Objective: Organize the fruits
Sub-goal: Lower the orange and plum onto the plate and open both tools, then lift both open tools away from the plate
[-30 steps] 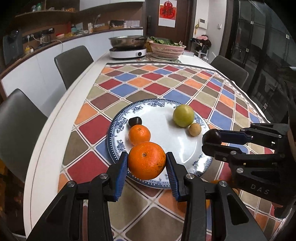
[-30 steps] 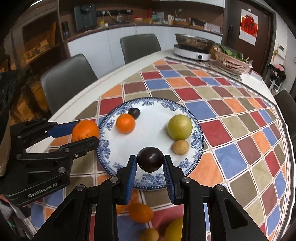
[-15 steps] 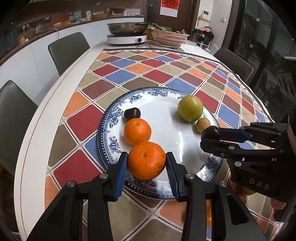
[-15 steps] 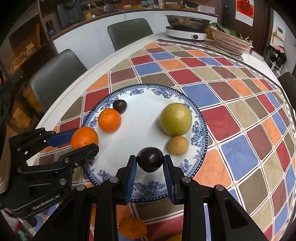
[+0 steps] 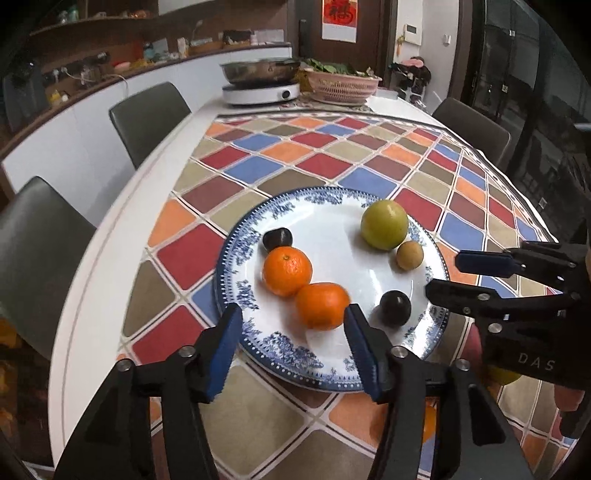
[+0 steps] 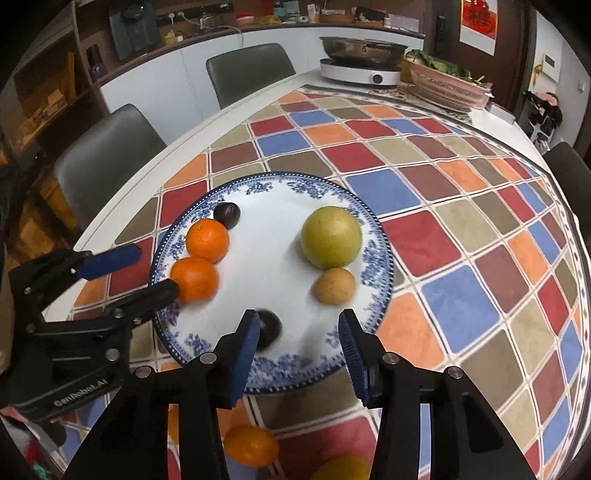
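— Seen beyond the long white oval dining table (image 5: 110,236)? 
— Dark grey padded chairs (image 5: 147,118) along the left edge, another grey chair (image 5: 476,129) on the far right side. 
— On the table itself? 
— Spread with a checked cloth of red, blue, orange and olive diamonds (image 5: 332,155); at the far end, a white round induction cooker under a steel pan (image 5: 260,90), just beside a pink woven basket of green leaves (image 5: 343,86). 
— Behind? 
— White cabinets topped by a cluttered brown wooden counter (image 6: 258,26), a red paper hanging on a dark door (image 5: 340,16), dark glass panels (image 5: 517,74) at right. 
— Light? 
— Dim, indoor.
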### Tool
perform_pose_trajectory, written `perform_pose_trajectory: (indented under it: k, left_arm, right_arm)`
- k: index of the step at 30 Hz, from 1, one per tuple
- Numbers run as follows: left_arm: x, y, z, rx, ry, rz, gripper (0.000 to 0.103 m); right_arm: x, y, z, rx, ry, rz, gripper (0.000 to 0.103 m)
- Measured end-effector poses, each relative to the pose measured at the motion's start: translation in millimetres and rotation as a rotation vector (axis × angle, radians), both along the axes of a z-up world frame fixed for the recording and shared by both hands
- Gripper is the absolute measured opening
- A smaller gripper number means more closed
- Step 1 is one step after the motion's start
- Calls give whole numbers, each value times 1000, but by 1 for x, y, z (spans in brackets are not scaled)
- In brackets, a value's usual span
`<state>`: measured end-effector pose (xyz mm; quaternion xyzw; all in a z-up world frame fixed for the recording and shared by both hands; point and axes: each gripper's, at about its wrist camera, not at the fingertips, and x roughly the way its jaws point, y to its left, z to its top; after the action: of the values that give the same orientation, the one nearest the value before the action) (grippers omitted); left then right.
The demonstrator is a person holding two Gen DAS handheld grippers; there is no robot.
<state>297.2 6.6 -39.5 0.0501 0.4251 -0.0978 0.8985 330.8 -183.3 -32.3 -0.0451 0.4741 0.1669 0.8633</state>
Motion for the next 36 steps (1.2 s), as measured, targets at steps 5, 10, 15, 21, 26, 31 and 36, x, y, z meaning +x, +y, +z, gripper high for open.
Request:
perform_pose_trajectory:
  k: [5, 10, 15, 21, 26, 31, 36]
  left_arm:
    - [-21, -3, 17, 14, -39, 22, 62]
    - [-46, -8, 36, 28, -85, 25, 71]
    - [-70, -13, 53, 34, -135, 33, 80]
    - [-93, -19, 59, 34, -149, 43, 81]
    - [-109, -25, 58, 44, -159, 39, 84]
    - [-121, -28, 54, 56, -159, 33, 86]
    - [-126, -28, 44, 56, -135, 31, 86]
  right_arm:
    - [-17, -12, 12, -1, -42, -25, 51]
    - [-37, -22, 27, 9, -93, -46, 57]
    - [-58, -32, 43, 12, -145, -76, 69]
    - [-85, -43, 55, -5, -200, -115, 70]
    - [-104, -50, 56, -23, -222, -130, 70]
    - [-121, -57, 53, -42, -234, -147, 70]
    - [-133, -62, 48, -32, -230, -178, 70]
